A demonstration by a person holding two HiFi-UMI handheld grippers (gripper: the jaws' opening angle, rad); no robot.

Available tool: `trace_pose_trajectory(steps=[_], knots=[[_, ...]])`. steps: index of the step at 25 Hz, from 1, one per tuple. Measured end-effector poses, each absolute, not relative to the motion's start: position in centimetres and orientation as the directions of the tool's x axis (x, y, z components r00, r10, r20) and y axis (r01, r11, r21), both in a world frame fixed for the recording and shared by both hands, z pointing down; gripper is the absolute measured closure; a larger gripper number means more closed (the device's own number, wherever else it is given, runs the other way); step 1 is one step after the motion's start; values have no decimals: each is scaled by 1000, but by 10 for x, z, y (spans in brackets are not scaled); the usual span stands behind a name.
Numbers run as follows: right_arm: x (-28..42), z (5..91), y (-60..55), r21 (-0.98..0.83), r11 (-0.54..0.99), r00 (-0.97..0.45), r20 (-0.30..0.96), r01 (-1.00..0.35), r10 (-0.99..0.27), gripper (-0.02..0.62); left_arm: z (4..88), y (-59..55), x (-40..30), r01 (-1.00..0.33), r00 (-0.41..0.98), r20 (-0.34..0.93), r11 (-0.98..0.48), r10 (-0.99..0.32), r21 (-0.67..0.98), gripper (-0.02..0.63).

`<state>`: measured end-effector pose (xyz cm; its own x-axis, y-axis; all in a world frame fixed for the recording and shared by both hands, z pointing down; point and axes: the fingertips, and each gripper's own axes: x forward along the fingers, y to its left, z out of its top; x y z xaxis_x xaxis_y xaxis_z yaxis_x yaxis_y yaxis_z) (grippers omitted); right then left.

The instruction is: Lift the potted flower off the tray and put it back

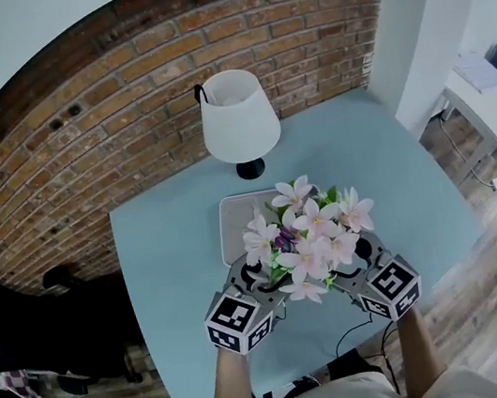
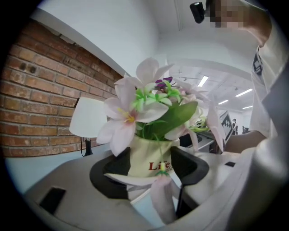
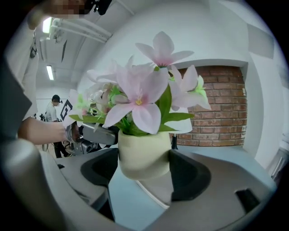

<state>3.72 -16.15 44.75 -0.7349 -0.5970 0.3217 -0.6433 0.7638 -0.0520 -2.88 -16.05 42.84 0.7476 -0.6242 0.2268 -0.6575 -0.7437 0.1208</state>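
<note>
Blue table [image 1: 171, 255], pot of pink flowers [image 3: 142, 153] above tray [image 1: 232, 213] — left gripper [image 2: 151, 171] and right gripper [image 3: 144, 171] jaws clamping it

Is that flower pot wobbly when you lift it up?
Probably top-heavy: the flowers spread wider than the small cream pot, and they look floppy. Its smooth rounded sides might slip, which may be why the left gripper and right gripper both clamp it.

Bright, even light w/ fisheye-warped edges (dark corners).
</note>
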Motion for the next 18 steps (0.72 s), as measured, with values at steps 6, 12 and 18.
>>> trace_pose_trajectory(steps=[6, 12, 18], knots=[[40, 427, -126, -22, 745, -716, 297, -667, -632, 224, 408, -126, -26, -638, 765, 194, -764, -614, 101, 301], [51, 412, -82, -8, 719, -693, 273, -695, -667, 224, 394, -84, -15, -611, 787, 174, -787, -591, 89, 301], [53, 406, -48, 15, 709, -681, 267, -705, -682, 224, 389, -51, -13, -601, 796, 150, -795, -586, 84, 301]])
